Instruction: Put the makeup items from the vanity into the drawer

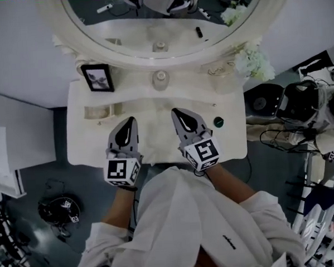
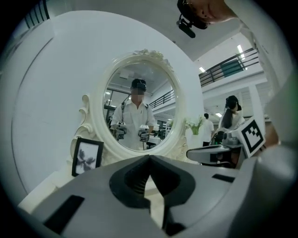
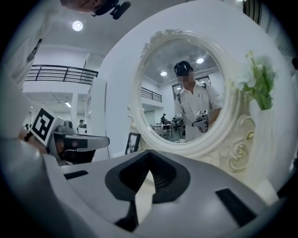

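The cream vanity top [image 1: 156,142] lies below me, under an oval mirror [image 1: 156,24]. On it sit a small dark green round item [image 1: 218,122] at the right, a pale round jar [image 1: 160,79] by the mirror's base and a clear holder [image 1: 101,112] at the left. My left gripper [image 1: 130,122] hovers over the front middle of the top, shut and empty. My right gripper [image 1: 177,113] is beside it, also shut with nothing in it. In the left gripper view the left gripper [image 2: 149,159] points at the mirror, and the right gripper [image 3: 148,154] does the same in its own view. No drawer shows.
A black photo frame [image 1: 97,78] stands at the back left. White flowers [image 1: 255,61] in a pale vase [image 1: 223,81] stand at the back right. Dark equipment and cables [image 1: 288,110] crowd the floor to the right. More gear [image 1: 59,211] lies on the floor to the left.
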Demonstrator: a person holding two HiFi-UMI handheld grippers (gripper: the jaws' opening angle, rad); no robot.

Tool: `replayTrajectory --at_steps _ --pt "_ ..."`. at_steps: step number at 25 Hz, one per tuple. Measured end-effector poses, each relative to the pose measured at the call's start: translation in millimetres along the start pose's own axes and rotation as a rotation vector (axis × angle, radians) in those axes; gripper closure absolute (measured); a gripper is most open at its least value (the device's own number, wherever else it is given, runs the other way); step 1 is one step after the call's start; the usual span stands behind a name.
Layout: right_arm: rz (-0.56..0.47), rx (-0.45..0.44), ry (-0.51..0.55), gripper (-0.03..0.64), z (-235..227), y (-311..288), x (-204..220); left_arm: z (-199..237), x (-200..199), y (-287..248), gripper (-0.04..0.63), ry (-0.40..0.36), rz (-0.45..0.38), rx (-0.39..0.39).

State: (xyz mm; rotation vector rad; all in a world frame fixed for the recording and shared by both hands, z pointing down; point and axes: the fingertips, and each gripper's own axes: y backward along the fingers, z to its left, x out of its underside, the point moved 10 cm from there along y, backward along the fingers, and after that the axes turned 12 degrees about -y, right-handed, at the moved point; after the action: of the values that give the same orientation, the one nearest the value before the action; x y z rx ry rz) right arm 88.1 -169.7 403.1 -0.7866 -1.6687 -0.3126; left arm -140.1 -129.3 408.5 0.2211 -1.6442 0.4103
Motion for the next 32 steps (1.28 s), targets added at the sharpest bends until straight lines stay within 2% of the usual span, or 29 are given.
replayTrajectory --at_steps 6,13,21,32 --pt "-0.086 0.1 -0.023 0.598 -28 54 -19 -22 -29 -20 0.568 -0.039 -0.078 0.064" --pt "-0.144 0.204 -0.004 0.598 -51 115 -32 -42 -58 -28 0.568 -0.151 -0.137 0.14" --pt "-0.187 0.286 -0.037 0.598 -75 141 -37 -43 -66 -29 0.568 -0.17 -0.157 0.122" --pt "-0.196 0.294 -0.042 0.598 -75 141 -40 -35 -65 -18 0.568 -0.154 -0.141 0.079"
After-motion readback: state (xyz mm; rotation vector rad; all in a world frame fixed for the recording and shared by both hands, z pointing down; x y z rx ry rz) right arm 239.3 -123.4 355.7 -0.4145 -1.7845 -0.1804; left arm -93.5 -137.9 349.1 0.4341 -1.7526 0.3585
